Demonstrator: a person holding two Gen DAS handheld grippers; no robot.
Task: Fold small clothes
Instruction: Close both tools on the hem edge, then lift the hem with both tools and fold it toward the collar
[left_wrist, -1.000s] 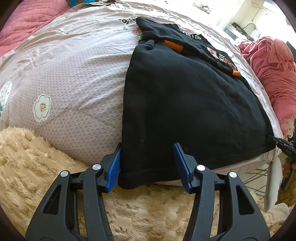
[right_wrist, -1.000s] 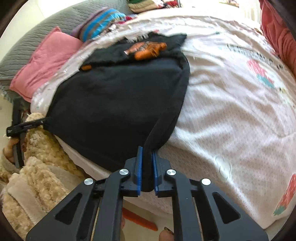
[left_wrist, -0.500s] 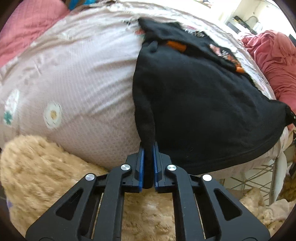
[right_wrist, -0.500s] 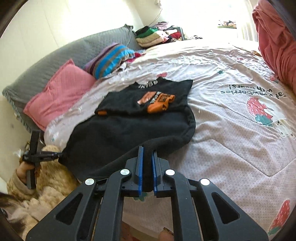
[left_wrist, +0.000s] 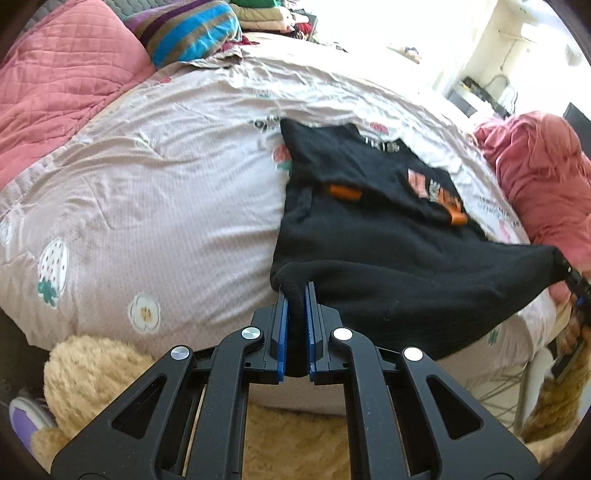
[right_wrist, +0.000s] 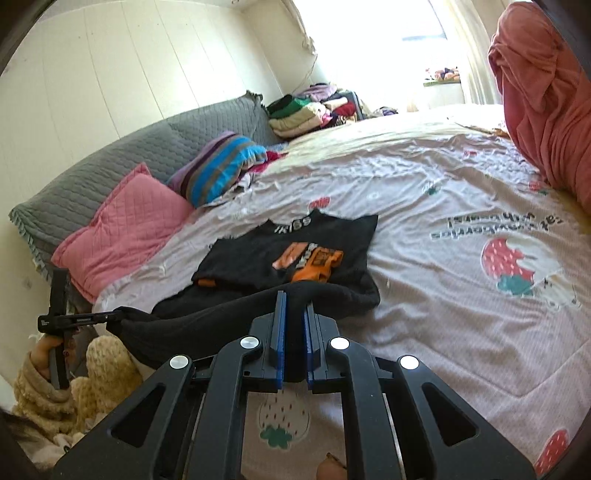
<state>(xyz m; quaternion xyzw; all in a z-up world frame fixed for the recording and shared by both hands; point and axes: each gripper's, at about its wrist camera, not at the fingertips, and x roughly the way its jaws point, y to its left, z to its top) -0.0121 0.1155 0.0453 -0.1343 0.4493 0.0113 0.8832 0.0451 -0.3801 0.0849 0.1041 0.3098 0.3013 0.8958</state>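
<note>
two claws lift the shirt's hem off the bed

both claws are clamped on the black shirt, one at each bottom corner. the left claw, at the lower centre of its own frame, pinches a thick roll of hem between its blue pads; the right claw does the same at the lower centre of its frame. a second ago the left claw stood wide open around the hem and the shirt lay flat on the bedspread; half a second ago it had closed on the cloth. now the hem hangs stretched in the air between the two claws, and the shirt's lower half has been carried up toward the orange print in mid frame. the collar end stays flat on the bedspread. a pink pillow and a striped pillow lie at the left of the right claw's frame, well apart from the shirt.
</note>
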